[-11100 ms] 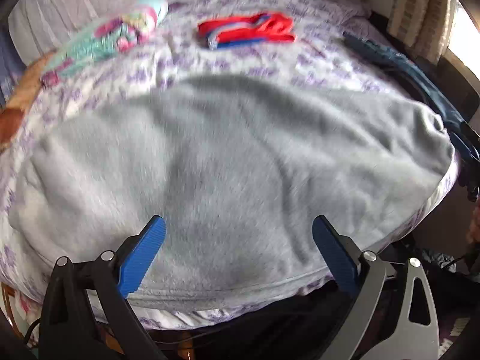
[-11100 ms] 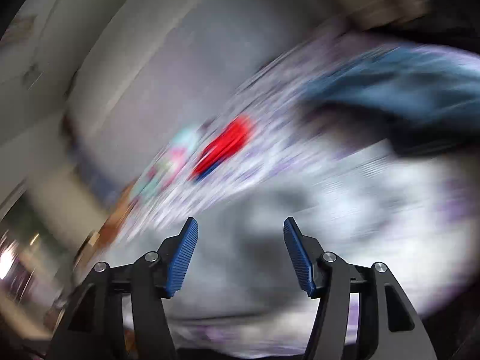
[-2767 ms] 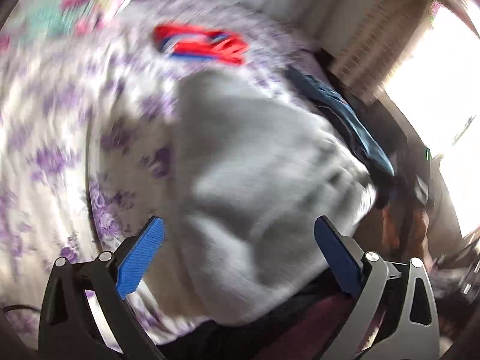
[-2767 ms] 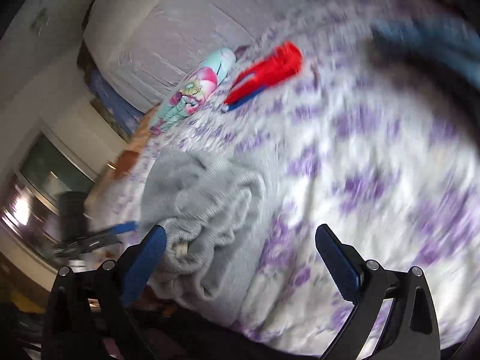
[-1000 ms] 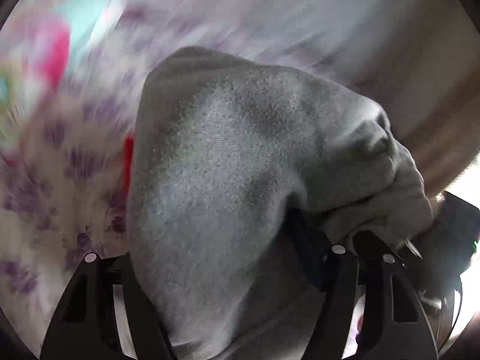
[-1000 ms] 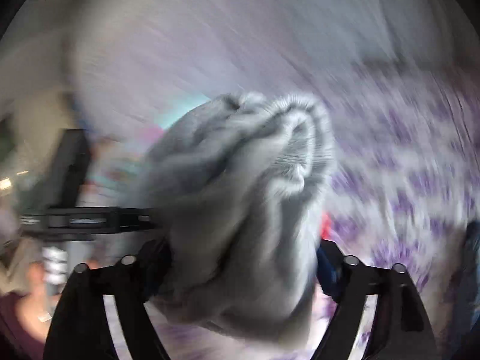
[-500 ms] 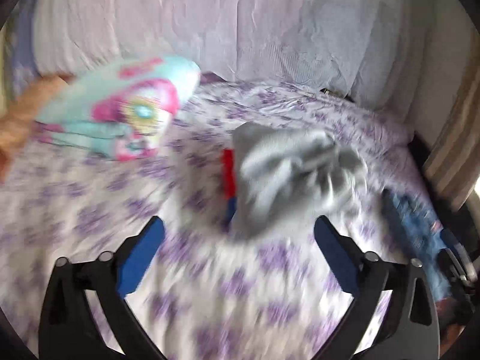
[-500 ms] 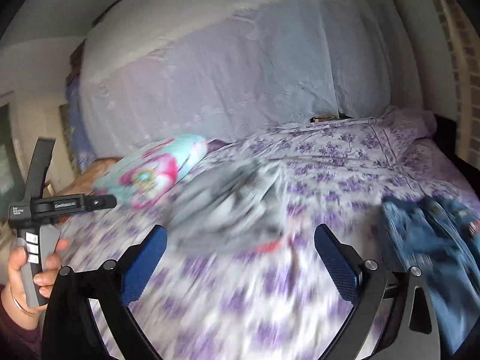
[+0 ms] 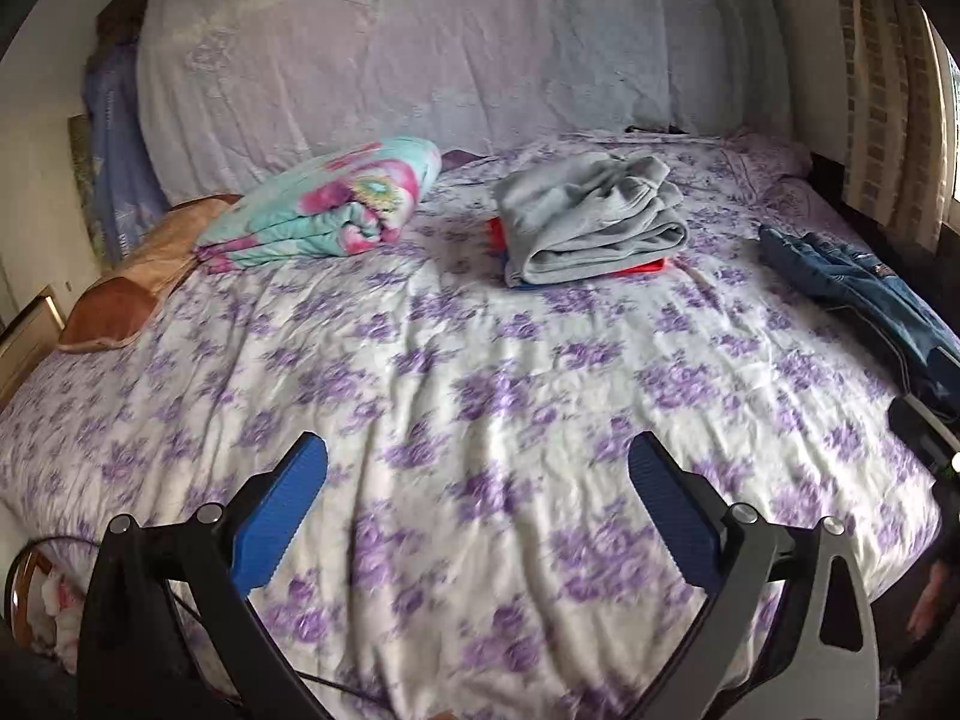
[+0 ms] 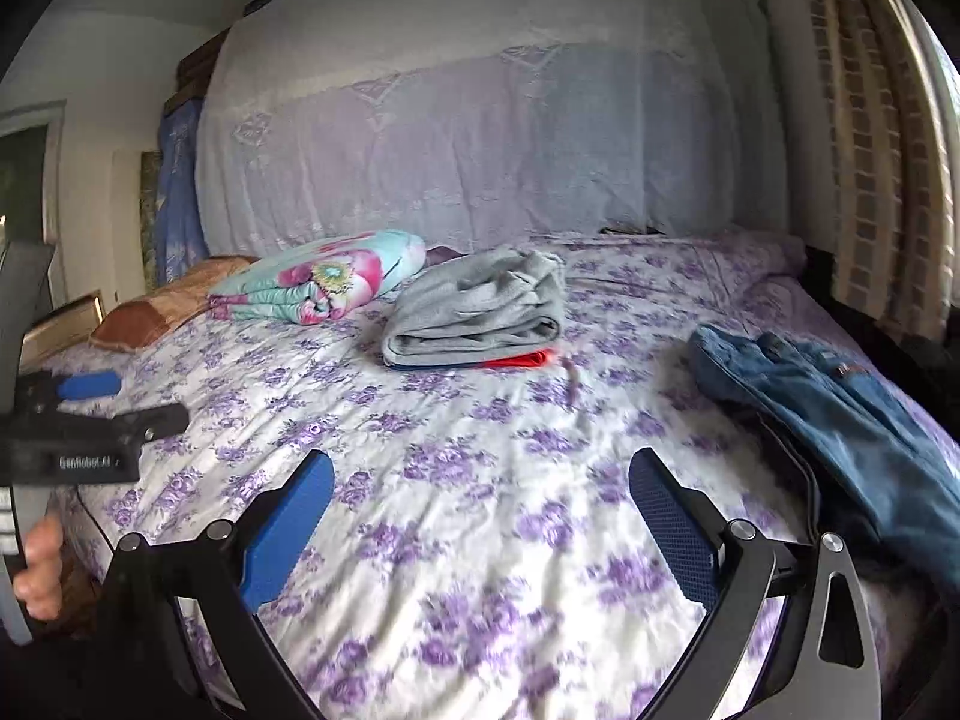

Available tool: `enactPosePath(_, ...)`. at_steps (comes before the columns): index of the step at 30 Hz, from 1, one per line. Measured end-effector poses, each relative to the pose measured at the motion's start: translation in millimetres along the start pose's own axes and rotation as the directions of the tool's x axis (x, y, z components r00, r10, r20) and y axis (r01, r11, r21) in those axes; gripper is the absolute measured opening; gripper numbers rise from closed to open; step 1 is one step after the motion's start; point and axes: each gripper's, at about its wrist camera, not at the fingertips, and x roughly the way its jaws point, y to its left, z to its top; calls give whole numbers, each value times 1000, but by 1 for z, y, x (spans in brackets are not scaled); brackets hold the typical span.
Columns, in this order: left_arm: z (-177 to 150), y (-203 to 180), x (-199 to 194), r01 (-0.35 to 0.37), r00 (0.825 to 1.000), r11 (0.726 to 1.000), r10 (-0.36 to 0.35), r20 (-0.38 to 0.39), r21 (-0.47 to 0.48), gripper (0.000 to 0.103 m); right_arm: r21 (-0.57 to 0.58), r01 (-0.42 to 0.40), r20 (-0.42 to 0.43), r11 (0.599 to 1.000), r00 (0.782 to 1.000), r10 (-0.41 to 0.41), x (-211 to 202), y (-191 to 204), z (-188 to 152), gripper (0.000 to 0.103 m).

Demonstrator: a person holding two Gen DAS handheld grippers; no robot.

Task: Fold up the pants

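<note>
The folded grey pants [image 9: 591, 219] lie on a red and blue folded garment [image 9: 645, 267] at the far middle of the bed; they also show in the right wrist view [image 10: 480, 312]. Blue jeans [image 9: 858, 288] lie loose along the bed's right edge, and in the right wrist view [image 10: 840, 420]. My left gripper [image 9: 477, 510] is open and empty above the near part of the bed. My right gripper [image 10: 480, 516] is open and empty too, with the jeans to its right. The left gripper's body also shows in the right wrist view at the left edge [image 10: 84, 420].
The bed has a white sheet with purple flowers [image 9: 480, 372]. A rolled floral blanket [image 9: 324, 210] and a brown pillow [image 9: 138, 276] lie at the far left. A covered headboard [image 9: 450, 60] stands behind; curtains [image 10: 876, 150] hang at the right.
Both grippers held the grey pants a second ago, let them go onto the red garment, and have drawn back to the near edge of the bed.
</note>
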Motion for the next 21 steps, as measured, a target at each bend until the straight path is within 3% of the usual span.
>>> enactPosePath(8, -19, 12, 6, -25, 998, 999, 23, -52, -39, 98, 22, -18, 7, 1000, 1000, 18, -8, 7, -6, 99)
enactPosePath(15, -20, 17, 3, -7, 999, 999, 5, -48, -48, 98, 11, -12, 17, 1000, 1000, 12, -13, 11, -5, 99)
enactPosePath(21, -18, 17, 3, -35, 998, 999, 33, -48, -41, 98, 12, 1, 25, 1000, 1000, -1, -15, 7, -4, 99)
